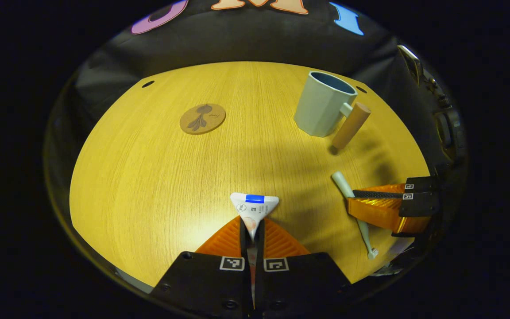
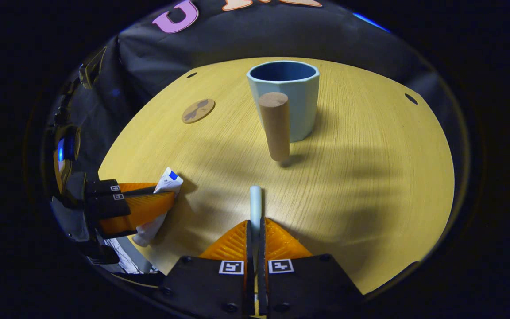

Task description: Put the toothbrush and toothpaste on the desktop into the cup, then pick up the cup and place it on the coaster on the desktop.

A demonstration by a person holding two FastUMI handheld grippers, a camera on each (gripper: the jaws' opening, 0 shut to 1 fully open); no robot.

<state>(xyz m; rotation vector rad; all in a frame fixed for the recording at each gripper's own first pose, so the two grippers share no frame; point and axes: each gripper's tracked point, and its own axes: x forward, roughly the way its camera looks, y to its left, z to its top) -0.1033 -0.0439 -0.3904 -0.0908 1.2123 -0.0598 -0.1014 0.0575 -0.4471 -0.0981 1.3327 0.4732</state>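
Around the cup the desktop lies bare on all sides except its near side, where its wooden handle juts out; the coaster sits well apart.

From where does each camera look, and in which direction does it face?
Left gripper view: rides the left gripper, looking across the table; its jaws pinch the toothpaste.
Right gripper view: rides the right gripper, facing the cup; its jaws pinch the toothbrush.
Both share the cup, coaster and the opposite gripper.
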